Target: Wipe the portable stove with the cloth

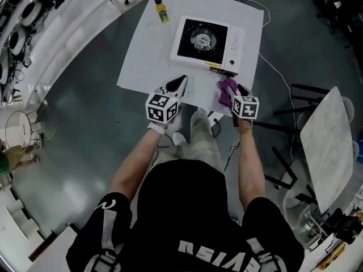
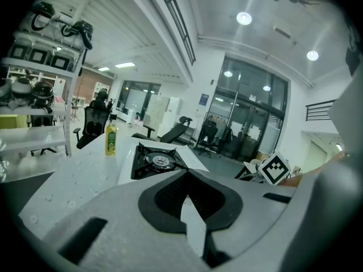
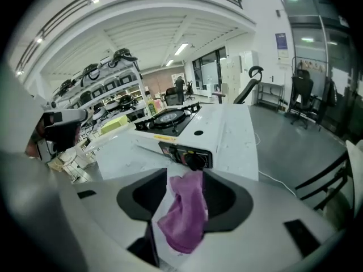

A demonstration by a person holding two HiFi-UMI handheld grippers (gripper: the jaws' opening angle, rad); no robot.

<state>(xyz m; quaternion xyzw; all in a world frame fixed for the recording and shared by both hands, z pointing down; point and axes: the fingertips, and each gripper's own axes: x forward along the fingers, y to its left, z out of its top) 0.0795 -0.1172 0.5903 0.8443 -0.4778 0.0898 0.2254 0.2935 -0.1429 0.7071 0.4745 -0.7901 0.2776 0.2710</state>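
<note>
On the white table (image 1: pixel 142 61), the portable stove (image 1: pixel 207 42) serves as landmark. Left gripper (image 1: pixel 181 81), before the stove's near-left corner: jaws clenched, nothing between them. Right gripper (image 1: pixel 235 89), before the stove's knob corner: jaws released and spread, with the purple cloth (image 3: pixel 184 214) draped between them. Yellow bottle (image 1: pixel 162 10): beside the stove's far-left corner.

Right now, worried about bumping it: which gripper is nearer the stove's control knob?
Right. The right gripper, purple cloth between its fingers, sits just before the knob; the left gripper is farther off, leftward.
</note>
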